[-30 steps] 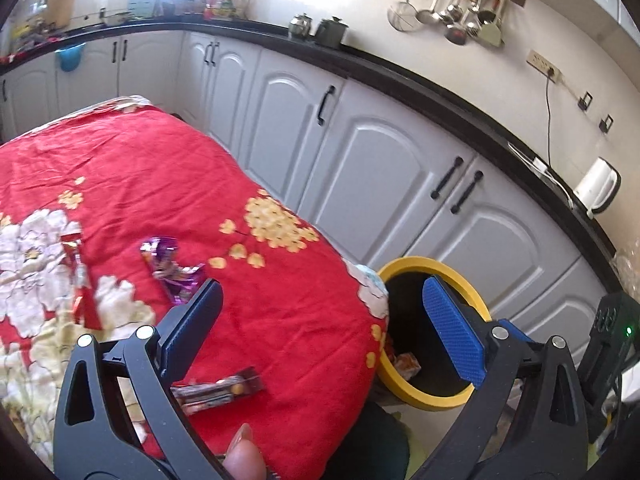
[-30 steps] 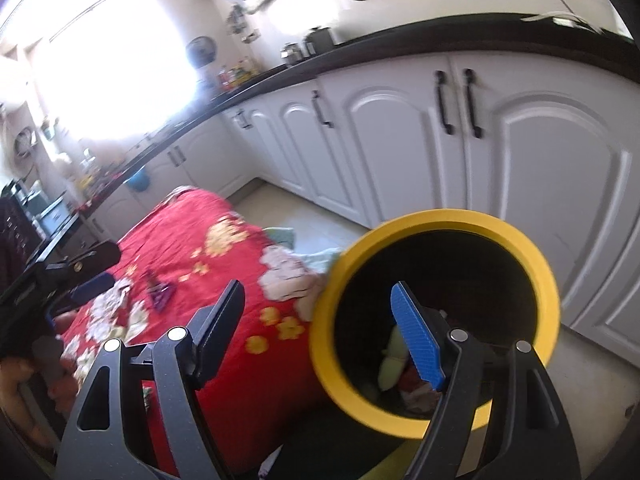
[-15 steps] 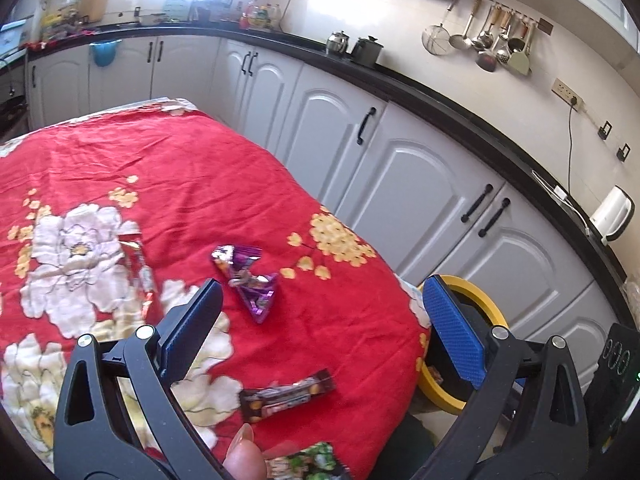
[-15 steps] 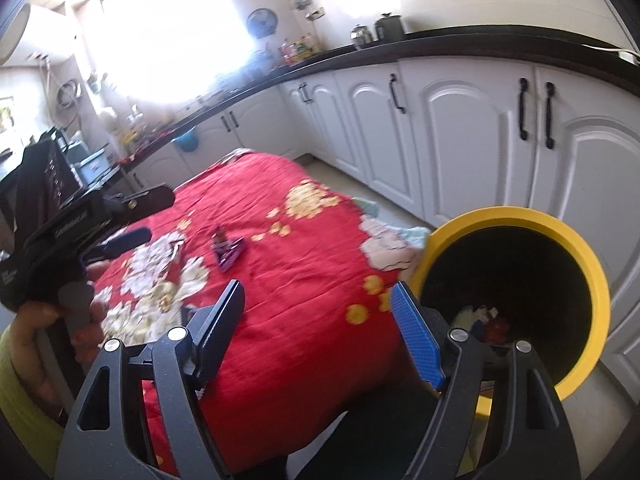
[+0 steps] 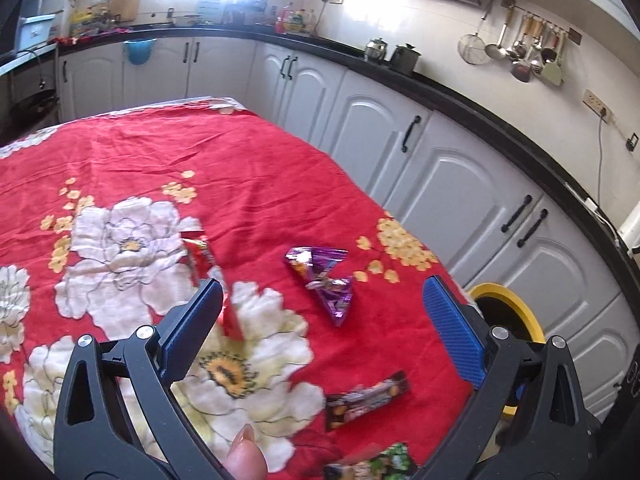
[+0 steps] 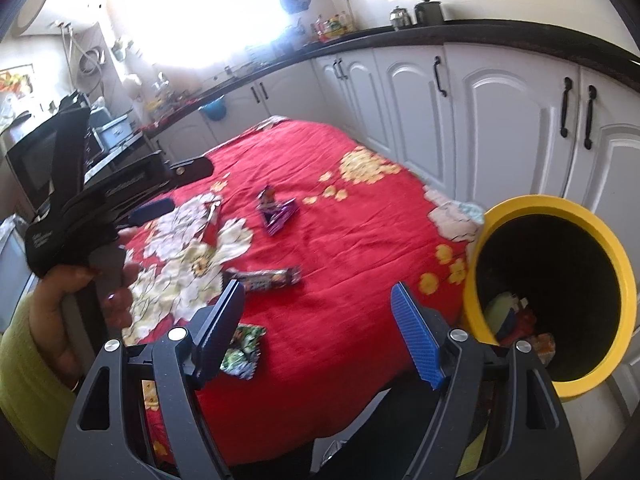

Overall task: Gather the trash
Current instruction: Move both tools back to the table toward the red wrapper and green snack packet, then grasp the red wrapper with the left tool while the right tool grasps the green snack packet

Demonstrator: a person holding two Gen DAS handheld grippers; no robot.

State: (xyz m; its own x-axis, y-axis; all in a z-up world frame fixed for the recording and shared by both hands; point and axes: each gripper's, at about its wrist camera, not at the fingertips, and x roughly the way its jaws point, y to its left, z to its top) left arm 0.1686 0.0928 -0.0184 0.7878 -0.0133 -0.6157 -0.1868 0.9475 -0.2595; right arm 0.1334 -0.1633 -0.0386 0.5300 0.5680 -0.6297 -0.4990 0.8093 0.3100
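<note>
Mid-frame on the desk [image 5: 260, 168]: candy wrapper [image 5: 322, 280]. Lower right, nearer the edge: chocolate bar wrapper [image 5: 366, 398], snack packet [image 5: 372, 464] below it. Right of the desk, on the floor: trash bin [image 6: 548, 292] holding litter.

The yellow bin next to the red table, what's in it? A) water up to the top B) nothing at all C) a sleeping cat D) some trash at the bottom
D: the right wrist view looks down into the yellow bin, and colourful bits of trash lie at its bottom, beside the red tablecloth.
</note>
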